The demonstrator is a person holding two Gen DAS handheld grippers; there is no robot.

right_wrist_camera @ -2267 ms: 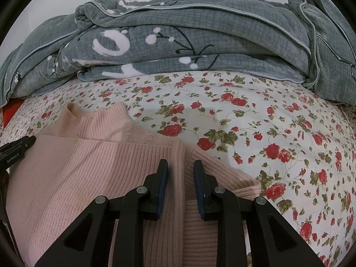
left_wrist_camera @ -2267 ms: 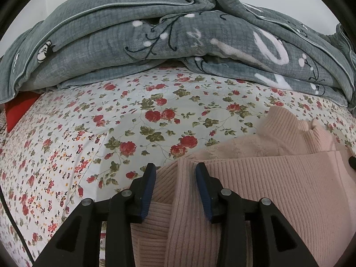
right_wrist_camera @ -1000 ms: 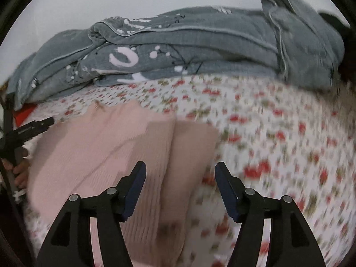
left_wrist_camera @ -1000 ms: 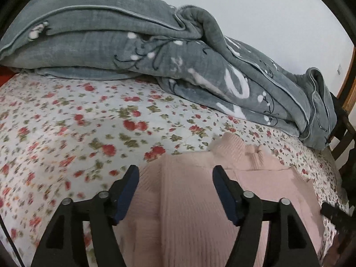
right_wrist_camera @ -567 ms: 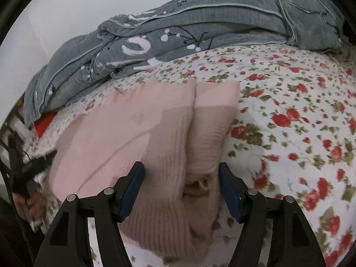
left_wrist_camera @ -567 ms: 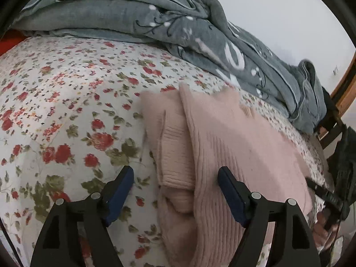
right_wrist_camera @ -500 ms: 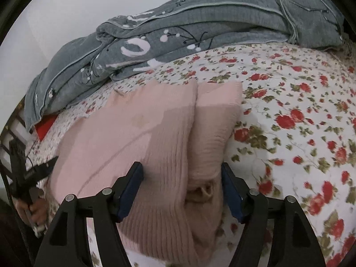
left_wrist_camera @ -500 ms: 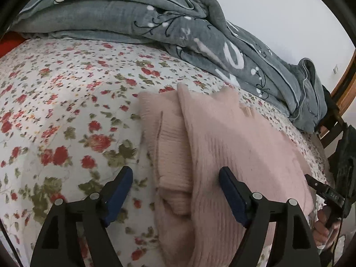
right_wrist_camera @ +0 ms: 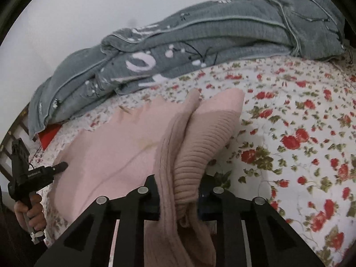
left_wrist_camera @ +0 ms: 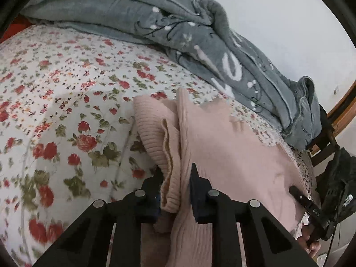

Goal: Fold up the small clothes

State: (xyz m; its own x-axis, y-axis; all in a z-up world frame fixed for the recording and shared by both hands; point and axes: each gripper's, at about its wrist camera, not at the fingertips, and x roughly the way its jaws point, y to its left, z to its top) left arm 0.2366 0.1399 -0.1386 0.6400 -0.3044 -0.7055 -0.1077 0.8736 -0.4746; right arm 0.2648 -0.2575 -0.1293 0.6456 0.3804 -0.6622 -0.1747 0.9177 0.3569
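A pink ribbed knit sweater (left_wrist_camera: 224,146) lies folded on the flowered bed sheet (left_wrist_camera: 66,102), sleeves turned in. My left gripper (left_wrist_camera: 175,178) is shut on the sweater's left edge, pinching the folded sleeve and body near the hem. In the right wrist view the sweater (right_wrist_camera: 106,146) shows from the other side, and my right gripper (right_wrist_camera: 178,187) is shut on its right edge, with the ribbed sleeve bunched between the jaws. Each gripper shows small in the other's view, the right one (left_wrist_camera: 309,207) and the left one (right_wrist_camera: 33,175), both held by hands.
A grey quilted blanket (left_wrist_camera: 155,20) is piled along the far side of the bed, also in the right wrist view (right_wrist_camera: 200,40). A red item (right_wrist_camera: 47,135) lies at the far left. A wooden frame (left_wrist_camera: 342,109) and dark chair stand at the bed's right end.
Both grippers were closed on the sweater, opened and pulled back toward its near end, then closed again on the left and right edges.
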